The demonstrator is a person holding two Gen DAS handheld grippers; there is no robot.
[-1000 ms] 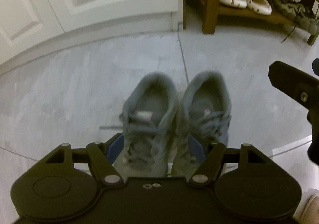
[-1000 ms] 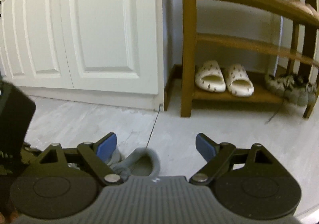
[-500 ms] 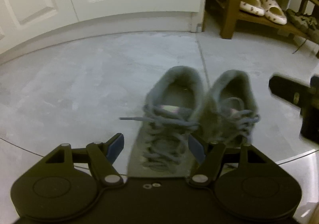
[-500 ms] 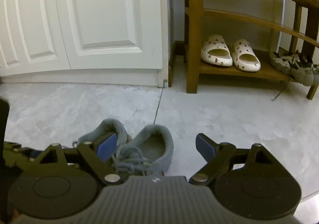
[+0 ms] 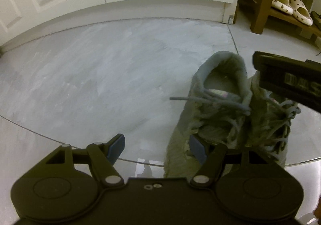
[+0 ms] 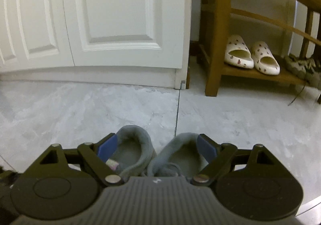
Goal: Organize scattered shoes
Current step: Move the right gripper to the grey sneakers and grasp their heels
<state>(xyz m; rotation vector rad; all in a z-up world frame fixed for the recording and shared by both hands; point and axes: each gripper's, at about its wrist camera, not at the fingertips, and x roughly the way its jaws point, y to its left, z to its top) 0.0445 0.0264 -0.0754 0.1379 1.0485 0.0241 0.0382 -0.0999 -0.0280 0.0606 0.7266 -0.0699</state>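
A pair of grey lace-up sneakers stands side by side on the pale floor, heels towards the cabinet. In the left wrist view the left sneaker (image 5: 218,104) sits right of centre. The right sneaker (image 5: 268,122) is partly hidden by the black body of my right gripper (image 5: 286,80). My left gripper (image 5: 156,147) is open over bare floor, its right finger (image 5: 197,148) overlapping the left sneaker's toe area. My right gripper (image 6: 156,147) is open above the pair. Both heel collars, left sneaker (image 6: 136,144) and right sneaker (image 6: 180,150), lie between its blue pads (image 6: 206,148).
White panelled cabinet doors (image 6: 120,24) run along the back. A wooden shoe rack (image 6: 212,44) stands at the right, with white spotted slippers (image 6: 250,58) on its lowest shelf. Beside them are dark sneakers (image 6: 301,66) with a lace hanging down. Grey tiled floor (image 5: 100,74) spreads to the left.
My left gripper has slid left, so the sneakers have moved out from between its fingers to the right. My right gripper has come forward and down until both heels sit between its fingers.
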